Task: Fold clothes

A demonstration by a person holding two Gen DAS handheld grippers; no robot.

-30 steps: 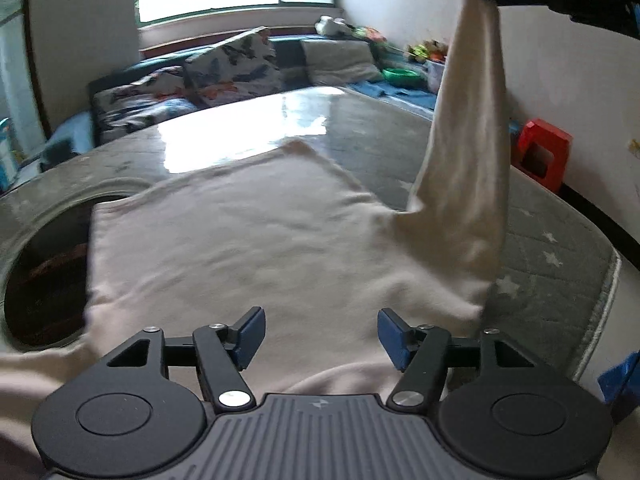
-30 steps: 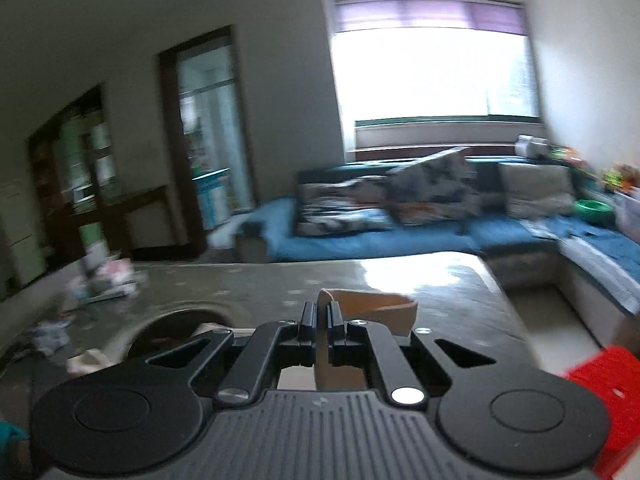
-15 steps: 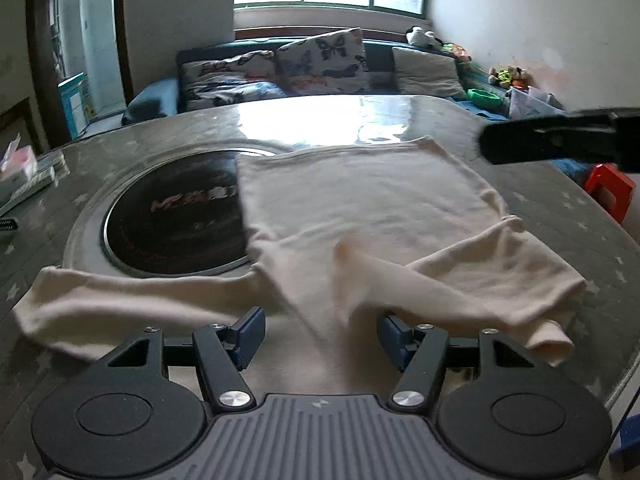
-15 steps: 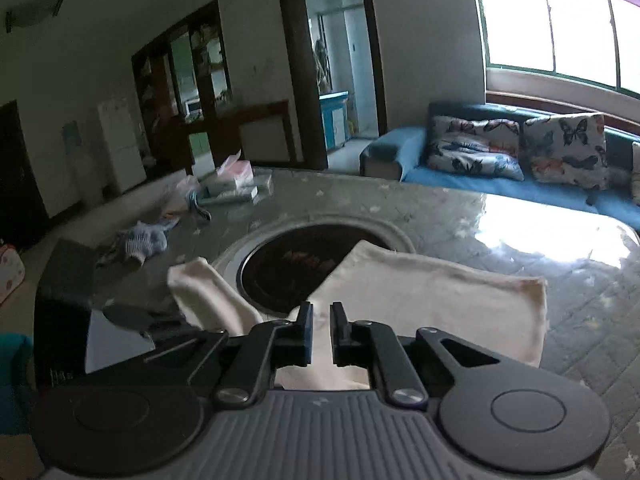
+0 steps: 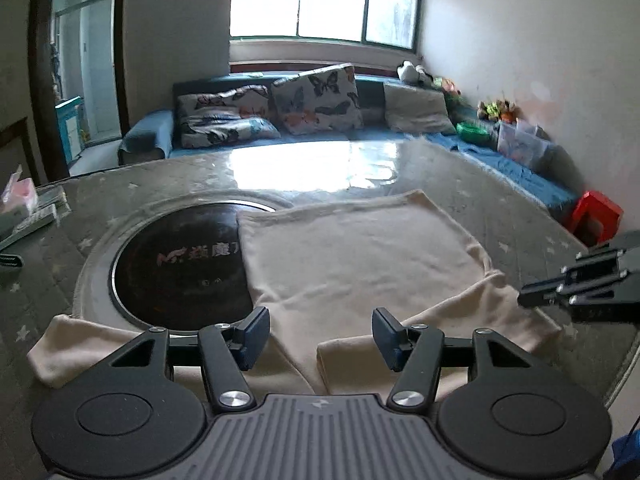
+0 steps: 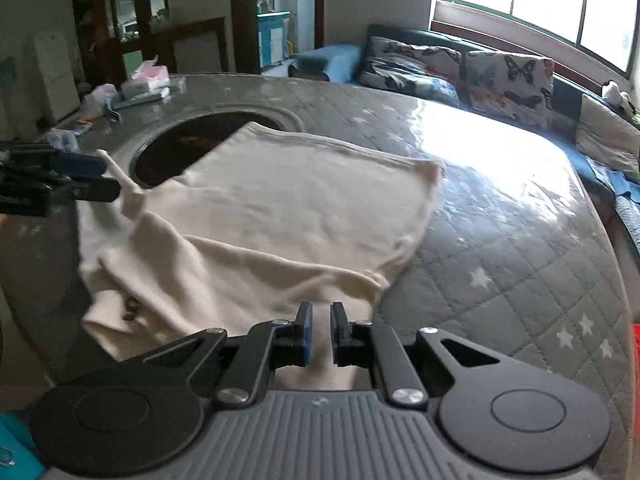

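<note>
Left gripper point(image 5: 320, 332): open, blue pads wide apart, holding nothing; it hovers over the near edge of the cream garment point(image 5: 352, 256).
Right gripper point(image 6: 319, 328): jaws nearly together with a narrow gap showing; no cloth visible between the pads, so it looks empty, low over the garment's near hem.
Risk, right side: the sleeve point(image 6: 248, 276) folded across the body lies loose and rumpled; a gripper brushing it on the next reach would likely drag the fold open.
Risk, left side: the other sleeve point(image 5: 80, 344) trails out flat toward the bench point(image 5: 520, 208) edge; grabbing only its tip could stretch it instead of laying it over.
Risk, surface: part of the body covers the dark round inset point(image 5: 180, 264); fabric may sag or catch on its rim when pulled.
Garment look: soft knit, long-sleeved, spread on the quilted bench, far hem fairly straight, near part wrinkled and bunched.
Progress: judged early, one sleeve in, one out.
</note>
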